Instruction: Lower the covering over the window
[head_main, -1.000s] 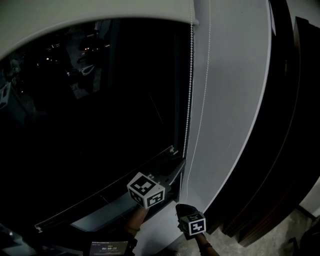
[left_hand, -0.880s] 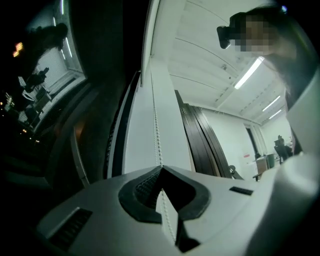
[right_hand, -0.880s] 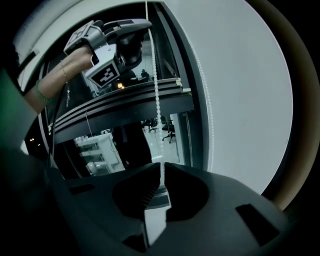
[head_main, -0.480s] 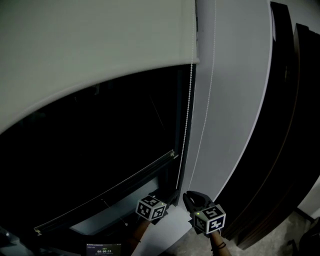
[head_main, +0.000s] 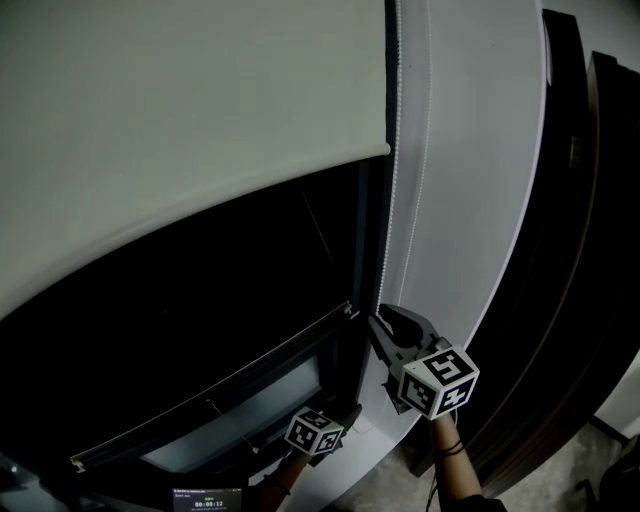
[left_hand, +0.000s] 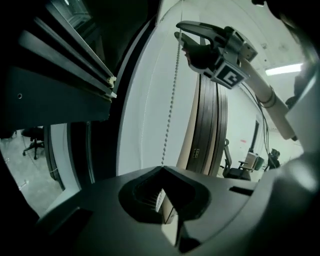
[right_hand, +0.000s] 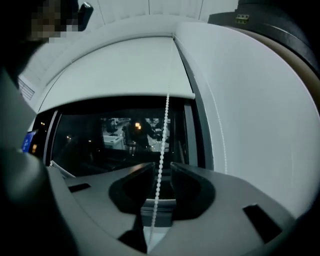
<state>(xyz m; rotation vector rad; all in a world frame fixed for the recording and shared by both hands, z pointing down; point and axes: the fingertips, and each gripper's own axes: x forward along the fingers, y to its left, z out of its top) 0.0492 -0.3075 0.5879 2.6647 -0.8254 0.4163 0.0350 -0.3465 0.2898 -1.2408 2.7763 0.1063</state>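
- The roller blind (head_main: 200, 130) is hanging partway down the window (head_main: 200, 330), with its bottom rail (right_hand: 125, 98) crossing the dark glass. The lower part of the pane is uncovered, so we are judging the task to be roughly half done.
- The bead chain (head_main: 384, 250) is running down the right edge of the window frame. A second strand is lying just beside it on the white wall (head_main: 470, 200).
- Our left claw (left_hand: 161, 170) is sitting low, with its jaws together and clamped on the chain, which is rising straight out of them.
- Our right claw (right_hand: 161, 170) is sitting higher on the same strand. Its jaws are apart, and the chain is passing between them without being pinched.
- To do this step well, we are advising a hand-over-hand pull:
  - closing the right claw squarely on the beads before the left lets go
  - drawing straight down along the line of the chain, not out from the wall
- Pulling at an angle is likely to drag the beads against the frame or let them slip through the pads.
- We are also watching that only one strand sits in the jaws, since catching both would lock the loop.
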